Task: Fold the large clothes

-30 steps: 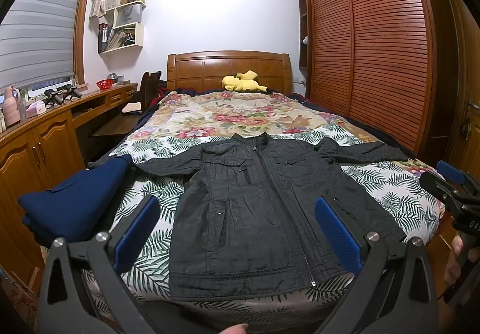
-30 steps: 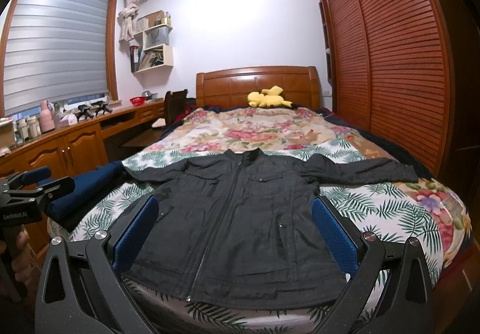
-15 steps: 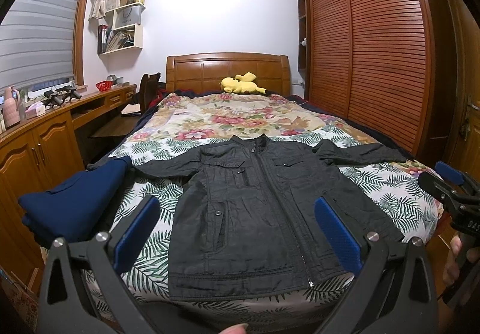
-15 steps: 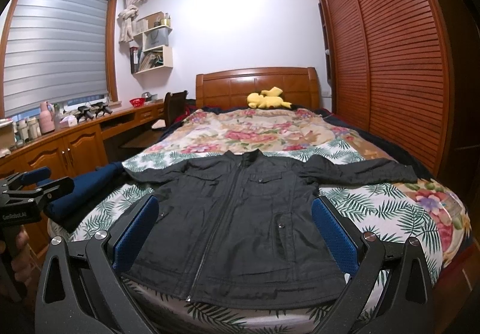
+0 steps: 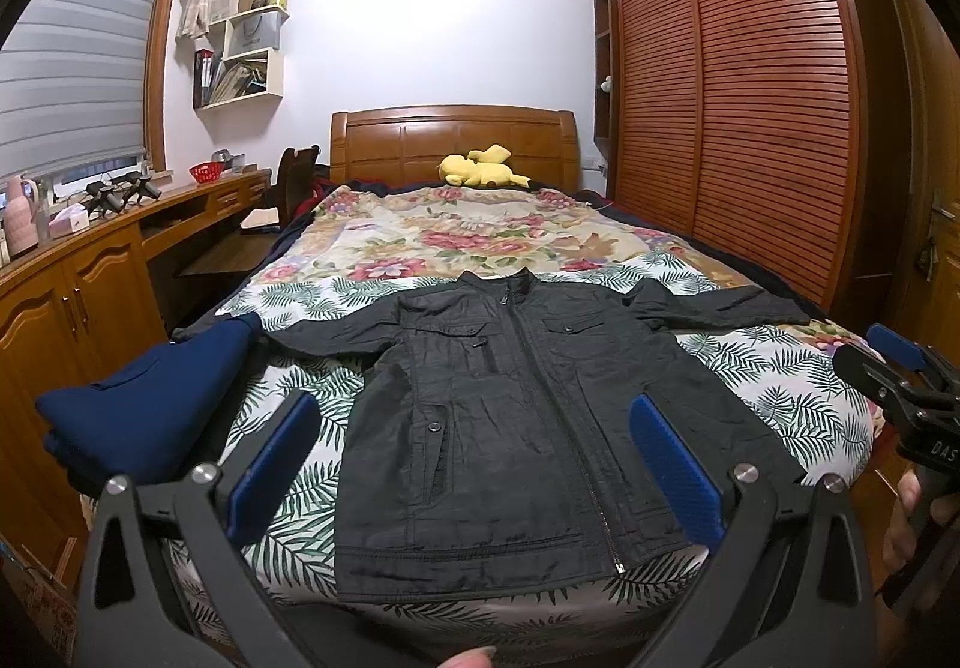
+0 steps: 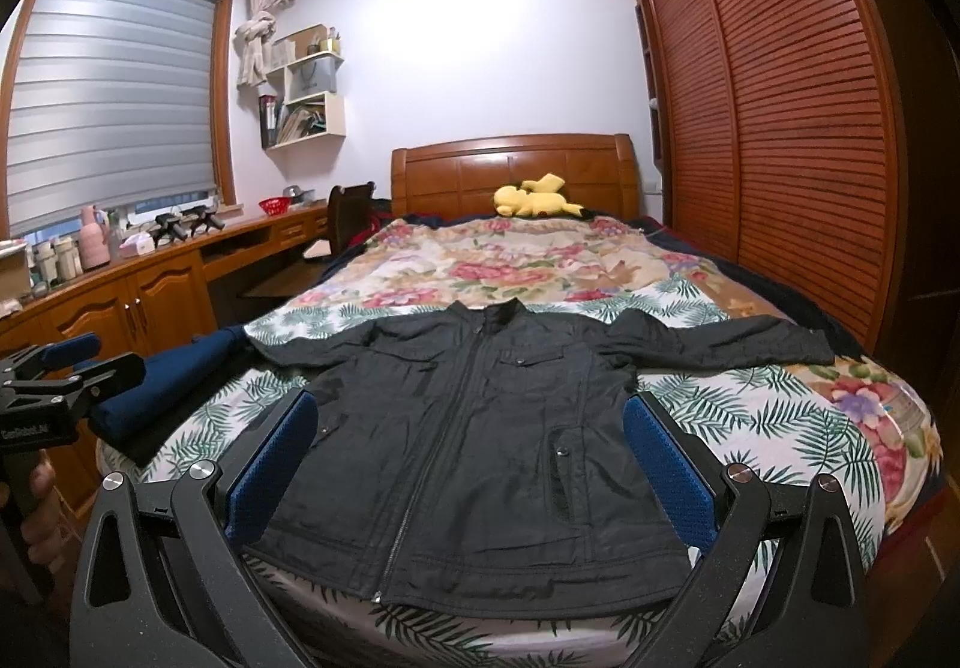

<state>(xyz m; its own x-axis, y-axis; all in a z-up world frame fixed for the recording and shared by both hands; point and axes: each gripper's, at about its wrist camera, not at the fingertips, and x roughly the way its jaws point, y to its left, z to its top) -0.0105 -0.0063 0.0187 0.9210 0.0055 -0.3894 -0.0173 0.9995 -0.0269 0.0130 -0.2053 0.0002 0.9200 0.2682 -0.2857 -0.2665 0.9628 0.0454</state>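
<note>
Jackets: one black jacket (image 5: 522,416), laid flat, front up and zipped, on the bed (image 5: 798,404); its hem lies along the near foot edge, its collar points to the headboard (image 5: 453,143), both sleeves are spread out sideways.
Folded clothes: one navy pile (image 5: 150,410) at the bed's near left corner, touching the end of the jacket's sleeve on that side.
Grippers: two. The left gripper (image 5: 477,464) hangs above the foot edge with its blue pads spread wide and nothing between them. The right gripper (image 6: 468,458) is likewise released, empty, framing the jacket's lower half.
Hands: a hand (image 6: 36,512) grips the left tool's handle in the right wrist view; fingers (image 5: 903,518) hold the right tool's handle at the left view's right edge.
Change: against the pictures a second ago, hardly any; the jacket lies the same, and both grippers remain open and clear of the cloth.
Surroundings: one yellow plush toy (image 5: 480,168) by the headboard; louvred wardrobe doors (image 5: 750,98) along the bed's right side; a wooden desk (image 6: 150,272) along the left.
In the way: nothing lies on the jacket.
</note>
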